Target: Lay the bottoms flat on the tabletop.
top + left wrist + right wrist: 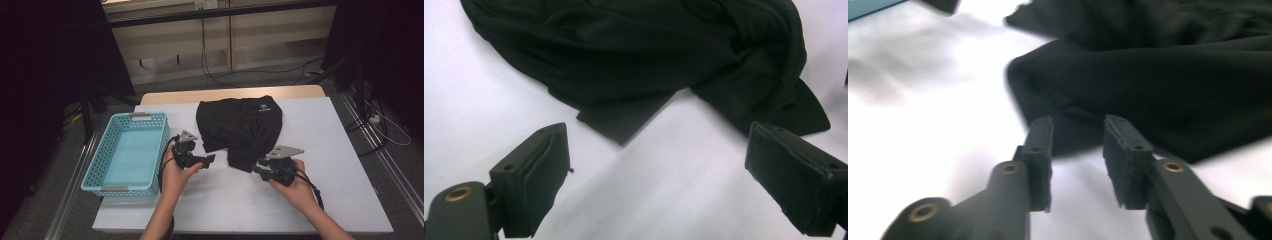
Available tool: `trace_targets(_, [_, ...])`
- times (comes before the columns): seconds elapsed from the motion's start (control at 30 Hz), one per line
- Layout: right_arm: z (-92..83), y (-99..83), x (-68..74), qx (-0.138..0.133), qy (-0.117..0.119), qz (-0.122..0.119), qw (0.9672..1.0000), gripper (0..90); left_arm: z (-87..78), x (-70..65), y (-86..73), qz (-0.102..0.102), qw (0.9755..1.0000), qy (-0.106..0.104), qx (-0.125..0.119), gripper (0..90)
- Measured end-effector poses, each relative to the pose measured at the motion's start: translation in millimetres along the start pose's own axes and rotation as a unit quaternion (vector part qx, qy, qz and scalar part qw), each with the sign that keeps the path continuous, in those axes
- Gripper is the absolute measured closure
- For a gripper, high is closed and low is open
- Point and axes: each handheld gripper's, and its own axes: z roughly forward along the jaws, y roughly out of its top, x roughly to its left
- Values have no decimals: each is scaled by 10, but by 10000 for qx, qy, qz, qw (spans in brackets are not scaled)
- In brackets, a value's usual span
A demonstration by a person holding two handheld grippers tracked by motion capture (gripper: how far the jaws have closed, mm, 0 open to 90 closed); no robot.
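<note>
A crumpled black garment (240, 125) with a small white logo lies on the white table top (330, 150), toward the back middle. My left gripper (211, 159) sits just left of the garment's near corner, and its jaws stand wide open. In the left gripper view, the left gripper (656, 145) has bare table between its jaws, with the garment (649, 55) just ahead. My right gripper (256, 168) is at the garment's lower right flap. In the right gripper view, the right gripper (1078, 125) has a narrow gap between its jaws, and its tips are at the edge of the cloth (1158, 90) without pinching it.
A light blue plastic basket (100, 155) stands empty at the table's left edge, close to my left hand. Dark stands and cables line the floor on both sides, and a low wall with cables is beyond the table.
</note>
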Motion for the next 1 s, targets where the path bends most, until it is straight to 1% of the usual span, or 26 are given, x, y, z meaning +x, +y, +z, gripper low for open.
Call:
trace_targets(0.03, [47, 12, 64, 34, 92, -117, 9999, 666, -1, -9, -2, -29, 10000, -4, -27, 110])
trace_targets(0.07, [72, 18, 94, 60, 111, -192, 9997, 653, 1, -12, -3, -23, 10000, -11, -23, 110])
trace_targets(0.1, [72, 18, 94, 60, 111, -192, 9997, 653, 1, -12, -3, -23, 10000, -11, -23, 110])
trace_targets(0.13, [137, 21, 151, 164, 74, -349, 9992, 611, 13, -21, -11, -33, 10000, -24, -28, 111])
trace_targets(0.17, [137, 21, 151, 164, 74, -349, 9992, 611, 13, -21, -11, -33, 10000, -24, -28, 111])
trace_targets(0.2, [194, 14, 175, 311, -29, -498, 9983, 619, 15, -18, -15, -6, 10000, -24, -6, 112])
trace_targets(0.23, [223, 10, 172, 389, -79, -568, 9976, 654, 20, -21, -21, -33, 10000, -30, 8, 112])
trace_targets(0.27, [233, 9, 162, 363, 5, -441, 9984, 761, 24, -20, -32, -51, 10000, -13, -24, 112])
trace_targets(0.3, [232, 17, 146, 378, 29, -414, 9984, 854, 21, -19, -32, -52, 10000, -20, -26, 112])
trace_targets(0.33, [235, 22, 135, 386, -8, -481, 9981, 900, 13, -17, -32, -44, 10000, -5, -29, 113])
trace_targets(0.37, [238, 26, 120, 394, 9, -457, 9982, 900, 5, -16, -30, -41, 10000, -17, -23, 115])
trace_targets(0.4, [236, 31, 108, 406, 68, -358, 9985, 900, 0, -17, -29, -46, 10000, -14, -46, 115])
trace_targets(0.47, [213, 40, 87, 429, 166, -280, 9985, 900, -16, -15, -28, -33, 10000, -17, -48, 118])
trace_targets(0.53, [150, 63, 81, 333, 324, -180, 9988, 900, -18, -20, -30, -37, 10000, 14, -69, 118])
trace_targets(0.57, [150, 63, 81, 333, 324, -180, 9988, 900, -26, -14, -29, -10, 10000, 22, -71, 118])
trace_targets(0.63, [46, 97, 92, 180, 433, -134, 9988, 900, -36, -7, -31, 0, 10000, 22, -70, 117])
trace_targets(0.67, [-76, 122, 103, 64, 503, -150, 9986, 900, -39, -10, -35, -43, 10000, 2, -82, 117])
trace_targets(0.73, [-197, 125, 86, -41, 518, -109, 9986, 900, -44, -8, -36, -26, 10000, -8, -63, 117])
trace_targets(0.8, [-299, 111, 34, -104, 480, -66, 9988, 900, -60, -20, -32, -19, 10000, 0, -71, 117])
trace_targets(0.83, [-336, 101, -1, -100, 453, -70, 9989, 900, -64, -25, -29, -13, 10000, 9, -94, 117])
trace_targets(0.9, [-368, 63, -66, 40, 400, -59, 9992, 900, -70, -29, -24, -16, 10000, -13, -97, 117])
trace_targets(0.93, [-368, 63, -66, 40, 400, -59, 9992, 900, -71, -35, -20, -17, 9999, 1, -126, 117])
trace_targets(0.97, [-359, 19, -106, 247, 378, -36, 9990, 900, -78, -37, -14, -4, 9999, -10, -104, 118])
trace_targets(1.0, [-342, -2, -114, 331, 399, -59, 9986, 900, -78, -40, -10, -21, 9999, -27, -128, 118])
